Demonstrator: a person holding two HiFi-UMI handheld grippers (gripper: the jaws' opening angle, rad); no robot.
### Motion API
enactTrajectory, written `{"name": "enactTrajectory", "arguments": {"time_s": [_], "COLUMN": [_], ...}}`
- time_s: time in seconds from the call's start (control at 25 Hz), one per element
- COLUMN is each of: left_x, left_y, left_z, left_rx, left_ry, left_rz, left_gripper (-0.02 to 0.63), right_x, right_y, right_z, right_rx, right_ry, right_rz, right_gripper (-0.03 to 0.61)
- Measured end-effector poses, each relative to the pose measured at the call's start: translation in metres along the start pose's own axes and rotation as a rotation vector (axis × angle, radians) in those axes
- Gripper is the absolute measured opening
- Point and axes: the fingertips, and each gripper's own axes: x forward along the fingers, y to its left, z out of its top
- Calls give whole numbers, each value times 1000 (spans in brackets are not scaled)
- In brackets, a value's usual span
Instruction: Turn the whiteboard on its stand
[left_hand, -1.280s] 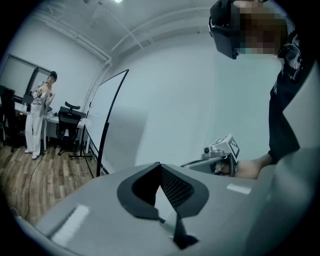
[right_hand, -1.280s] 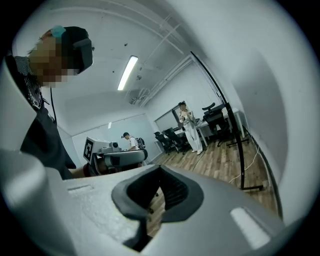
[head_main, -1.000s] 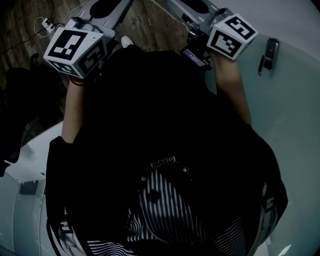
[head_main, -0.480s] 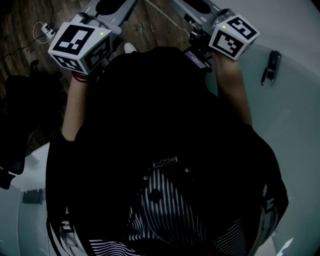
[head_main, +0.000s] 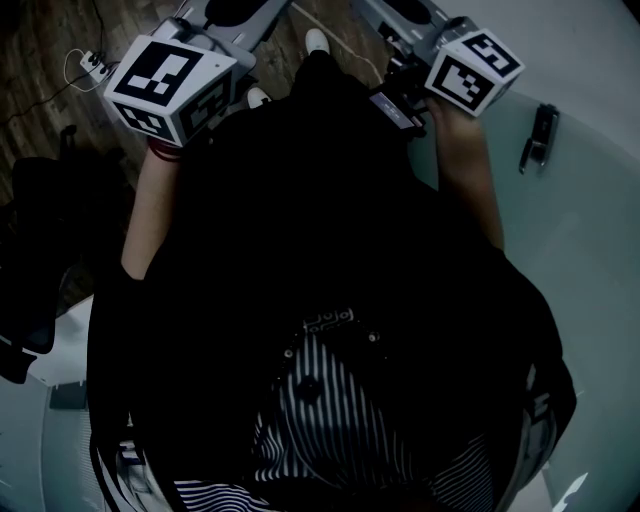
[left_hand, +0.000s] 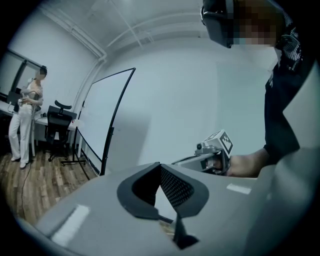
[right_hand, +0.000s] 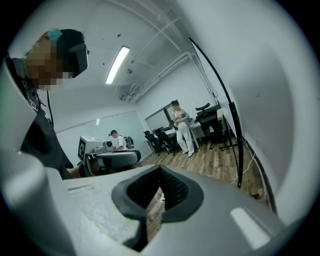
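Observation:
The whiteboard (left_hand: 102, 117) stands upright in its black frame at the left of the left gripper view, some way ahead of my left gripper (left_hand: 160, 168). That gripper's jaws are shut with nothing between them. In the right gripper view the board's black edge (right_hand: 227, 107) curves down the right side, close beside my right gripper (right_hand: 160, 171), which is shut and empty too. In the head view both marker cubes, left (head_main: 170, 85) and right (head_main: 472, 70), are held out in front of my dark top, and a pale board surface (head_main: 590, 250) lies to the right.
A black oblong object (head_main: 540, 135) sits on the pale surface at the right. A cable and power strip (head_main: 90, 62) lie on the wooden floor. A standing person (right_hand: 182, 127), a seated person (right_hand: 117, 140), office chairs (right_hand: 155, 140) and desks fill the far room.
Both cubes have drifted slightly up and right in the head view. A white shoe has come into sight at the top, and the pale surface at the lower left has slid left.

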Motion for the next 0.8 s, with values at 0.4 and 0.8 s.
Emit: {"name": "enactTrajectory", "arguments": {"time_s": [0.4,0.8], "left_x": [-10,-21], "left_y": [0,-11], "left_z": [4,16], "left_rx": [15,23], "left_ry": [6,-8], "left_rz": [44,47], "left_gripper": [-3,-3], "right_x": [0,0], "right_y": [9,25], "right_z": [0,15], "right_rx": [7,-9], "right_ry": [-18,-39], "right_rz": [49,74], "right_gripper": [2,2]}}
